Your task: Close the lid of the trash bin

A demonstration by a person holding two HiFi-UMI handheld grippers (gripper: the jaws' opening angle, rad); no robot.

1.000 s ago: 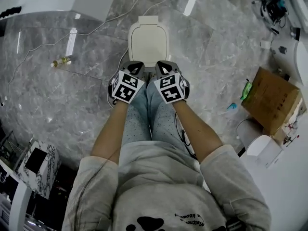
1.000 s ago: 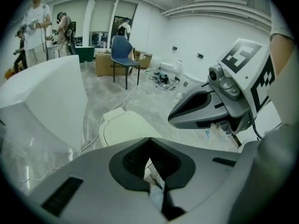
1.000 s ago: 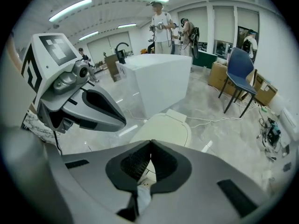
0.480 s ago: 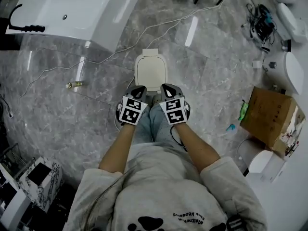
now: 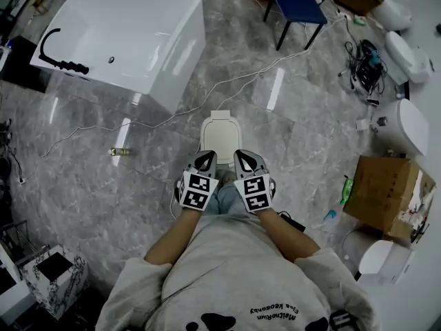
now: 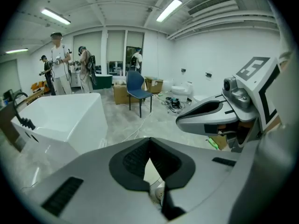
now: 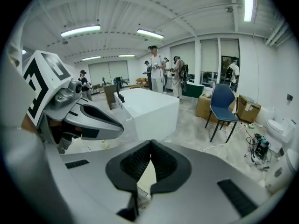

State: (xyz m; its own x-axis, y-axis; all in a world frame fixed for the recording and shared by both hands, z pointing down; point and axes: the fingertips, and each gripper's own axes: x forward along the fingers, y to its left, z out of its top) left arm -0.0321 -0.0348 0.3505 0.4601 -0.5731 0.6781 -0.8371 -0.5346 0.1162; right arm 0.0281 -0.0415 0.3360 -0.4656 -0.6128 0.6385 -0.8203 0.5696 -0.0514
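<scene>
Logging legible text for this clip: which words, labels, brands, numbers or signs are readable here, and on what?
Nothing can be quoted with certainty.
On the grey sweatshirt: two lines of small dark print, upside down in the head view, too blurred to read.
On the black-and-white marker cubes of the left gripper and right gripper: square patterns only, no words.
On the brown cardboard box: no readable print.

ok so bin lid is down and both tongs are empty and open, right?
Not quite: the tongs are shut, not open. The left gripper view shows the left tongs with pads together, and the right gripper view shows the same for the right tongs. Both are empty, and the trash bin lid is down.
</scene>
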